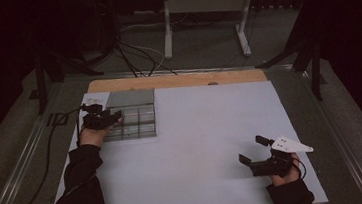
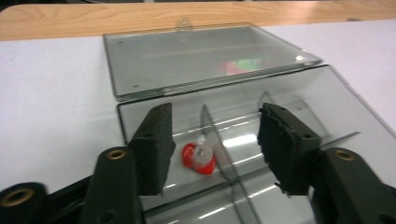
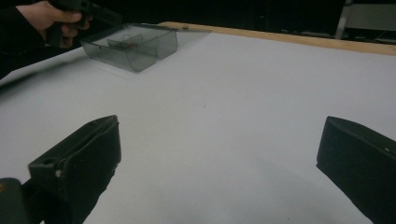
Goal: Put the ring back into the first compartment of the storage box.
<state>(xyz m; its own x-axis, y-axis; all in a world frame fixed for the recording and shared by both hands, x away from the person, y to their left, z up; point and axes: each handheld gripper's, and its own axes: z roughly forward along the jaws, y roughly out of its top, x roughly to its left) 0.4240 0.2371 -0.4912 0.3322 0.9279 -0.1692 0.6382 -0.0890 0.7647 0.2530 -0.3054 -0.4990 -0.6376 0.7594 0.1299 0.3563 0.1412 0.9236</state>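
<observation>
Left gripper, jaws spread and empty, hovers low in frame over the small red piece in the open clear box; it looks light and slippery, best pinched across its body.

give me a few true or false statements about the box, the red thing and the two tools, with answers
1. The clear box has its lid open. True.
2. A red item lies in one of the box's compartments. True.
3. The left tool is shut on the red item. False: its jaws stand open above the box, with the item between and beyond them.
4. The right tool is over the box. False: it is open near the table's near right corner, far from the box.
5. The box sits at the table's far left. True.
</observation>
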